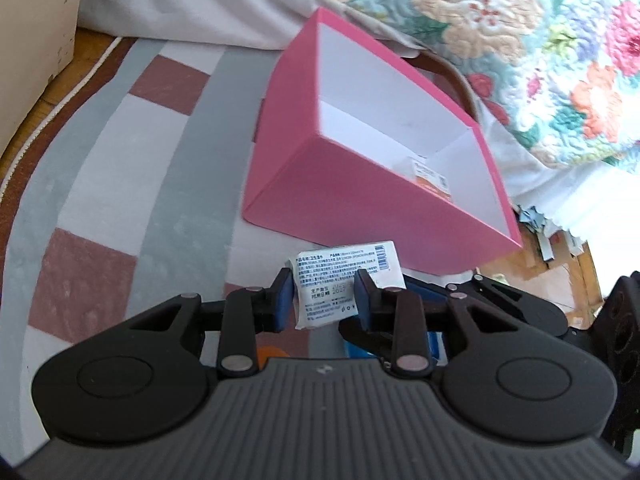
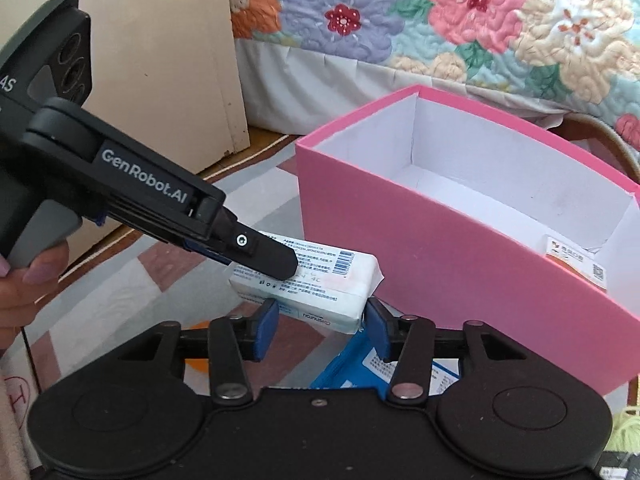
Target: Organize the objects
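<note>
A white wipes pack (image 1: 340,280) with printed text is held off the rug, and my left gripper (image 1: 324,300) is shut on it with both blue pads pressed to its sides. In the right wrist view the same pack (image 2: 320,292) hangs with its near end between the pads of my right gripper (image 2: 320,328), which stands open beside it. A left finger (image 2: 276,260) lies across the top of the pack. Just beyond stands an open pink box (image 1: 352,208) (image 2: 440,264) with a small orange-and-white carton (image 1: 430,176) (image 2: 576,264) inside.
A blue packet (image 2: 372,372) and something orange (image 2: 200,364) lie on the striped rug (image 1: 120,200) under the grippers. A bed with a floral quilt (image 2: 440,20) stands behind the box, with a beige cabinet (image 2: 160,60) at the left. A hand (image 2: 24,280) holds the left gripper's handle.
</note>
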Tool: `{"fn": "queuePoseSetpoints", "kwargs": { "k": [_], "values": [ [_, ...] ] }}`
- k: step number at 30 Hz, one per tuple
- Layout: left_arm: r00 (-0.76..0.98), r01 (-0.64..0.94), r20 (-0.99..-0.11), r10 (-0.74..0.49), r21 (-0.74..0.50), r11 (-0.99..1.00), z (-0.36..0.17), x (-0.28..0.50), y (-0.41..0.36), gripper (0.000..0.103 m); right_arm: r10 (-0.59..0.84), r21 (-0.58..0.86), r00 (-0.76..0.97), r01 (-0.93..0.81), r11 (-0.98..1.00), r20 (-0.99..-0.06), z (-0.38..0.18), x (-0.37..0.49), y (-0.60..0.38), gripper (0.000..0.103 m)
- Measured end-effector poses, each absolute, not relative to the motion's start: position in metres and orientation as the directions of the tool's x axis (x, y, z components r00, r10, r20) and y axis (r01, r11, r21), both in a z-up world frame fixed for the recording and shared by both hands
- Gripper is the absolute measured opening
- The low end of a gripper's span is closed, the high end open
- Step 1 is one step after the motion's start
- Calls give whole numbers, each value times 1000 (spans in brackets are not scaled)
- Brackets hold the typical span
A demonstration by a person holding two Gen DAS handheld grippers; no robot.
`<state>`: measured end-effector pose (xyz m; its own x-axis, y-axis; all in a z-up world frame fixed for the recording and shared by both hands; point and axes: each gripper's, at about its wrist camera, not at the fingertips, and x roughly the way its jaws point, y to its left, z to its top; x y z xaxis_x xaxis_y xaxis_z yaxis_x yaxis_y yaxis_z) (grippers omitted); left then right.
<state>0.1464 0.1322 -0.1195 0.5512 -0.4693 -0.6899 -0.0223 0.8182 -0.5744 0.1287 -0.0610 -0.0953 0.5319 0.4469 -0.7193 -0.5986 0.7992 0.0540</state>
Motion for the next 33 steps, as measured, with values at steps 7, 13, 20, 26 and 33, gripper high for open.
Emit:
{"fn": "queuePoseSetpoints", "kwargs": {
  "k": [7,13,20,26,33],
  "values": [
    [571,27,-652,-498,-592,806,-95,122,124,30,465,77,529,-598,798,-710,-83,106,-72,59],
    [586,71,-648,-487,-558,827,-70,110,108,30,477,91,535,-594,799,-697,-68,89,-84,59],
    [596,71,-649,-474,-545,835,-59,96,92,30,453,64,566,-575,816,-689,-51,80,-92,62],
    [618,83,-629,-471,-543,835,-42,89,81,30,438,41,588,-567,823,-680,-41,75,-98,65],
    [616,100,-648,-449,-501,860,-23,91,66,30,430,34,617,-547,836,-659,-26,71,-104,67]
  ]
}}
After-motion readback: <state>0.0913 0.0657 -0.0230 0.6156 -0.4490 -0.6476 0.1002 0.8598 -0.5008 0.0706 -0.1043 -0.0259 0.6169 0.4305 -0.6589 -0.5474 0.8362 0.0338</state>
